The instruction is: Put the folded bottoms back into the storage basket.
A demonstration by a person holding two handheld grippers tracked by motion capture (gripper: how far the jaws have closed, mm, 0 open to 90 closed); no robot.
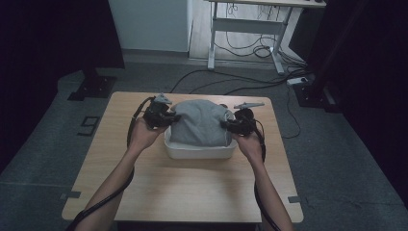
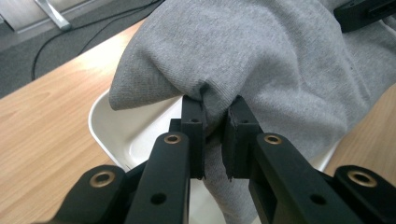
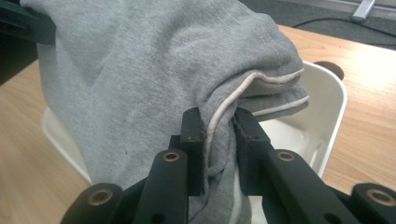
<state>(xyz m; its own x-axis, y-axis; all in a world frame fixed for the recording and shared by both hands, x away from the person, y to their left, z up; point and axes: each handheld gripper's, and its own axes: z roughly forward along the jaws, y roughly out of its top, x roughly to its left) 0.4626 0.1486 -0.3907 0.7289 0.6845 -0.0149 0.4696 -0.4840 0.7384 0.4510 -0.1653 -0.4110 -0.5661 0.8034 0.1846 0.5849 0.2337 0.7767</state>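
Your left hand-held gripper (image 2: 215,135) and right hand-held gripper (image 3: 219,140) each clamped on the grey cloth (image 1: 199,120), over the white tub (image 1: 199,153) on the desk (image 1: 192,187)

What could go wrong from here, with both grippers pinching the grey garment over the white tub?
1. Each grip is a small pinch: the left gripper holds a bunched fold of the grey garment, the right gripper a piped hem edge. Either could slip out.
2. The garment is bulkier than the white tub and hangs over its rim, so part may spill onto the table.
3. The tub looks light; dragging cloth might shift or tip it.
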